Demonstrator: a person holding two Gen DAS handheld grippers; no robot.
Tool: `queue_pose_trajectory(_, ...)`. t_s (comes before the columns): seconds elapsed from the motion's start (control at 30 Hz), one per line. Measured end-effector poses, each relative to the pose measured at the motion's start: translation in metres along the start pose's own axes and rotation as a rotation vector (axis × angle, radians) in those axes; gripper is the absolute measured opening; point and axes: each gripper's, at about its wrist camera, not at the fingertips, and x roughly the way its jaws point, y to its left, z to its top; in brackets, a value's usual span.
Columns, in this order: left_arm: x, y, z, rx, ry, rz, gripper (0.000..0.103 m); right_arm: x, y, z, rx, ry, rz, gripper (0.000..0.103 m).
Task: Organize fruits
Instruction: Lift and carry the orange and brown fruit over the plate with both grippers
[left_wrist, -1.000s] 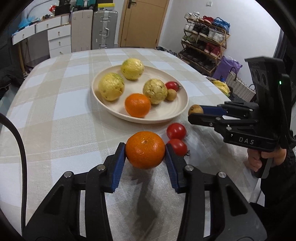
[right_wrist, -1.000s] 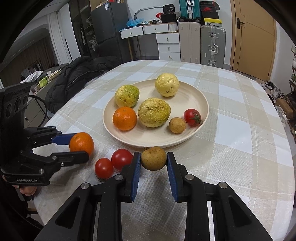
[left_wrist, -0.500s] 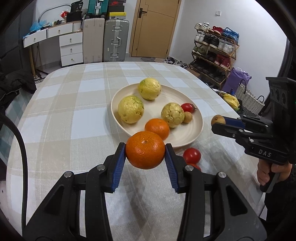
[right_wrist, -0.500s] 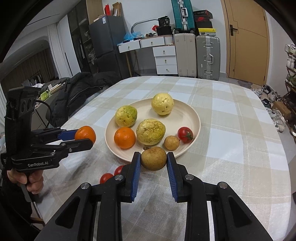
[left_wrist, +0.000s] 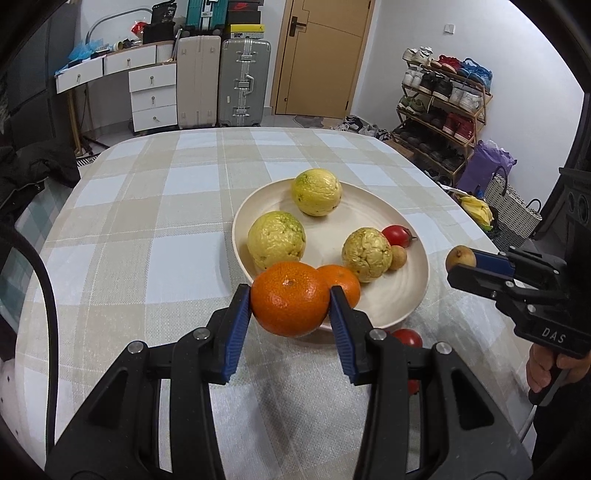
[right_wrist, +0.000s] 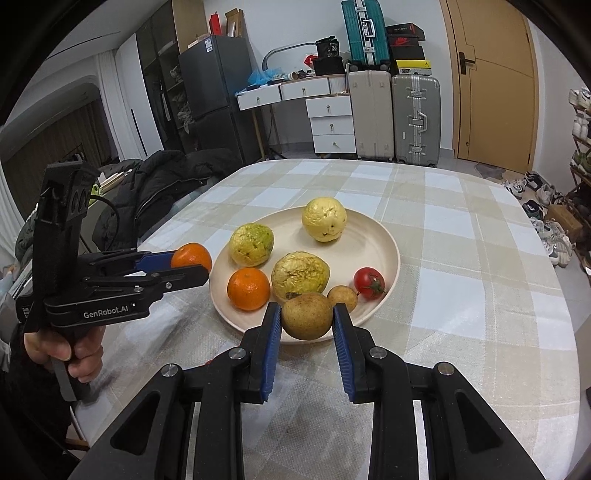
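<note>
**A:** So, how are these fruits expected to handle? The left gripper (left_wrist: 291, 308) is clamped on an orange (left_wrist: 290, 297), pinched across its widest part between the blue pads, and it's held in the air just at the near rim of the plate (left_wrist: 413, 291).

**B:** Pretty forgiving, probably. The orange is judged light, with a skin that gives a bit and a dimpled surface that isn't likely to slip. The widest part is the spot to be gripped, and that's where it's taken.

**A:** And the right gripper (right_wrist: 306, 328)?

**B:** That one is closed narrow on a small brown fruit (right_wrist: 307, 315), also held off the table, over the plate's near edge. It's round, smooth and looks firm, so it's more likely to be squirted out if it's pinched off-centre. The pads are seen either side of its middle, which is fine.

**A:** Anything fragile?

**B:** The tomato (right_wrist: 368, 283) on the plate and the one (left_wrist: 407, 338) left on the tablecloth (left_wrist: 147, 258). Thin skin, soft inside, so a gentle squeeze is advised. The yellow fruits (left_wrist: 276, 240) look wrinkled and bulkier.
</note>
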Motion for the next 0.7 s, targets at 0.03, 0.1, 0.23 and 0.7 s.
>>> queue_pose_trajectory(0.03, 0.002, 0.0, 0.001, 0.0, 0.002, 0.001, 0.039, 0.001, 0.0, 0.0, 0.0, 0.002, 0.001, 0.029)
queue_pose_trajectory(0.1, 0.005, 0.0, 0.003, 0.008, 0.004, 0.004, 0.039, 0.003, 0.0, 0.001, 0.0, 0.007, 0.004, 0.029)
queue_pose_trajectory(0.23, 0.014, 0.0, 0.007, 0.01, 0.015, 0.006, 0.039, 0.007, 0.001, 0.002, -0.003, 0.012, 0.007, 0.029)
queue_pose_trajectory(0.7, 0.034, 0.0, 0.017, 0.004, 0.03, 0.002, 0.039, 0.021, 0.002, 0.007, -0.013, 0.035, 0.012, 0.029)
